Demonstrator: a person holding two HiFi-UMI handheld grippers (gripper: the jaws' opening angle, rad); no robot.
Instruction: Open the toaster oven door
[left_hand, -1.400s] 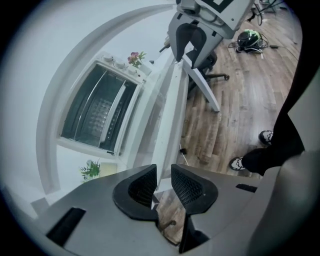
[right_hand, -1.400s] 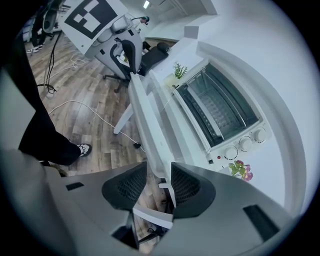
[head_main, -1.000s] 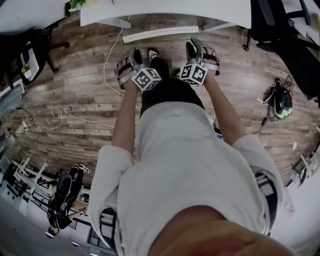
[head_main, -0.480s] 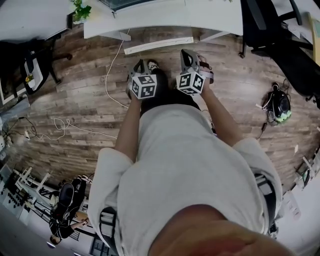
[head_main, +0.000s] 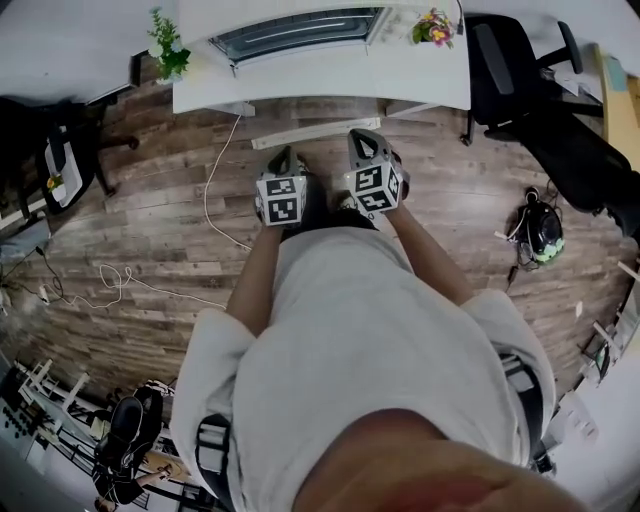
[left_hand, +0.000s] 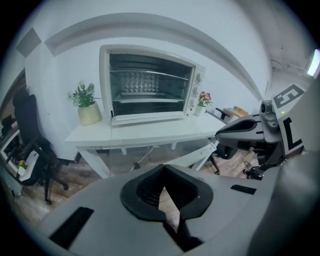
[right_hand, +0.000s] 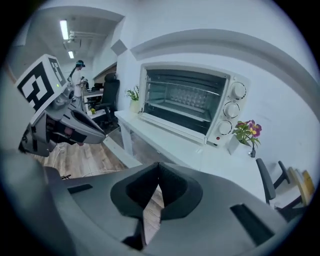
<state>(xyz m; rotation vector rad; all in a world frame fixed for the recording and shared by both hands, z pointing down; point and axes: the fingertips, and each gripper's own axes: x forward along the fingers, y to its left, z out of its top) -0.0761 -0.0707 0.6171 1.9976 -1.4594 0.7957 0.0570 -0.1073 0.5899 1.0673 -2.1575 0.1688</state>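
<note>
Both claws we hold pinched together with nothing between them, the left claw (left_hand: 163, 171) having just been closing beside the right claw (right_hand: 158, 169), well short of the boxy white toaster oven (left_hand: 150, 85) with its glass front, which stands on the far white bench (left_hand: 150, 134).

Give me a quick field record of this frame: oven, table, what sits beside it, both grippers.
oven: toaster oven on white table, rack visible inside
door: open or shut unclear from these views
picture-left of oven: potted plant
picture-right of oven: flowers
left gripper: jaws just closed, shut, nothing between them
right gripper: shut, empty
contact: neither gripper touches the oven; both short of the table, over wood floor
</note>
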